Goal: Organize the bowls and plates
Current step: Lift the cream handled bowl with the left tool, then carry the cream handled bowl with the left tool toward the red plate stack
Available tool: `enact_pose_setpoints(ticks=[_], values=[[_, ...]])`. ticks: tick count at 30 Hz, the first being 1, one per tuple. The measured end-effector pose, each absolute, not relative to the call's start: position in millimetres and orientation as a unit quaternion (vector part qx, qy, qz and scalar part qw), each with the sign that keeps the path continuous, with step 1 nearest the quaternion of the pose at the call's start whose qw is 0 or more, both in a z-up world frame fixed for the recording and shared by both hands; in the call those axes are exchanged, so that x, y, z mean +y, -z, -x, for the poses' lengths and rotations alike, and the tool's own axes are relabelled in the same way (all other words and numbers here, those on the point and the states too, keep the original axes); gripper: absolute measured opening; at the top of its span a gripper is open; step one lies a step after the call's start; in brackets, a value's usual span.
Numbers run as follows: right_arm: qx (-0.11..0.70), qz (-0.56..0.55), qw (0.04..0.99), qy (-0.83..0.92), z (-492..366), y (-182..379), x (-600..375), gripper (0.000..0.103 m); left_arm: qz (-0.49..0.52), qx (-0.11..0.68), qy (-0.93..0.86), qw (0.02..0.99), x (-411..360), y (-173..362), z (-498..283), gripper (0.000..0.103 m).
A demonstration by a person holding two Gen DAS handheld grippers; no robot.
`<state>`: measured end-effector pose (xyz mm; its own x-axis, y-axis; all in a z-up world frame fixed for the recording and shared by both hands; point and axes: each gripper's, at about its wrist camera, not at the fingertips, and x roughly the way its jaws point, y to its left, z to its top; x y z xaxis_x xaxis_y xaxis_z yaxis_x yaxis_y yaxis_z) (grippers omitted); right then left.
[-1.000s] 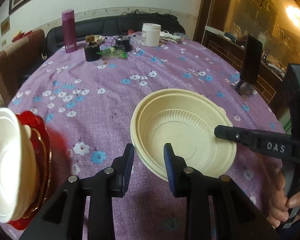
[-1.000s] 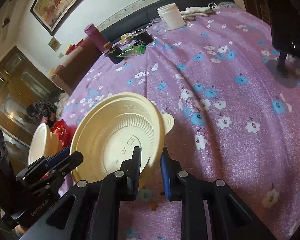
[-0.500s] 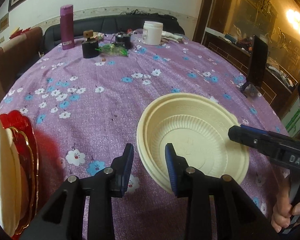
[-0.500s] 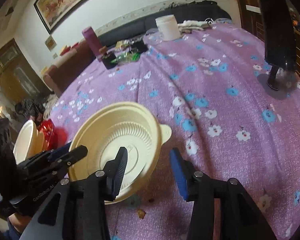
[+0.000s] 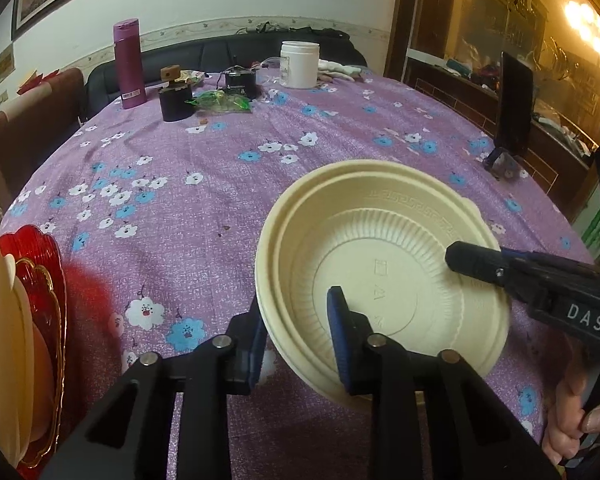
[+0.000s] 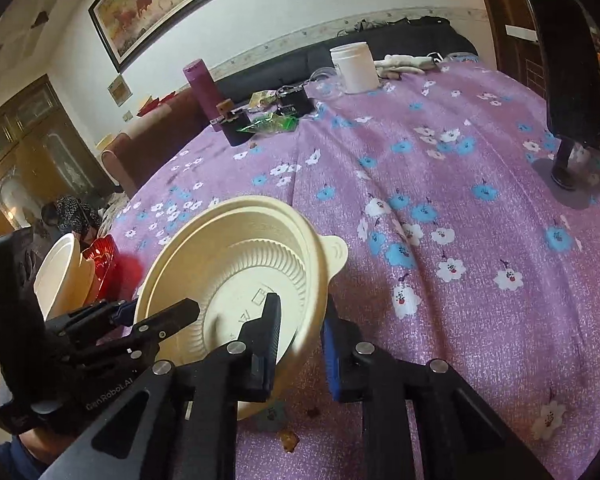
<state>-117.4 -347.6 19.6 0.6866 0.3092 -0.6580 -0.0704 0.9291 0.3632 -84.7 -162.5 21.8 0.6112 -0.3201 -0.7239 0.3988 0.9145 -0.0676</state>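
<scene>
Mid-task: nested cream bowls (image 5: pixel 380 264) rest on the floral tablecloth (image 5: pixel 220 184), the left gripper (image 5: pixel 296 336) and right gripper (image 6: pixel 300 340) each straddling the rim with jaws parted, apparently unclamped, while a red plate stack (image 5: pixel 40 280) awaits at left.

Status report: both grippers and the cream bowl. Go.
Left gripper and right gripper open, each straddling the cream bowl rim. Bowl on tablecloth. Red plate stack left.

Cream nested bowls (image 5: pixel 380 264), tilted off tablecloth
</scene>
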Motion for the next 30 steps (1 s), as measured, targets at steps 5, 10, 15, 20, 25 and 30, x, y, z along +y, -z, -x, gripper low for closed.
enact_pose_setpoints(ticks=[5, 10, 15, 20, 25, 30], values=[[0.381, -0.162, 0.904, -0.108, 117.2, -19.1, -348.2, 0.02, -0.032, 0.39, 0.2, 0.898, -157.2, -23.2, 84.1, 0.02], [0.375, -0.164, 0.906, -0.111, 117.8, -19.8, -348.8, 0.02, -0.033, 0.39, 0.198, 0.899, -158.0, -23.3, 83.7, 0.017], [0.374, -0.157, 0.907, -0.112, 118.3, -20.8, -345.7, 0.019, -0.033, 0.393, 0.194, 0.898, -157.1, -22.4, 82.5, 0.017], [0.372, -0.162, 0.907, -0.112, 119.7, -21.1, -347.7, 0.019, -0.044, 0.39, 0.188, 0.9, -159.1, -22.3, 83.2, 0.017], [0.384, -0.164, 0.901, -0.116, 115.1, -18.1, -347.5, 0.02, -0.05, 0.386, 0.182, 0.903, -161.0, -22.8, 84.8, 0.017], [0.38, -0.167, 0.902, -0.12, 115.5, -18.6, -347.6, 0.018, -0.058, 0.383, 0.171, 0.906, -163.0, -23.2, 88.3, 0.017]])
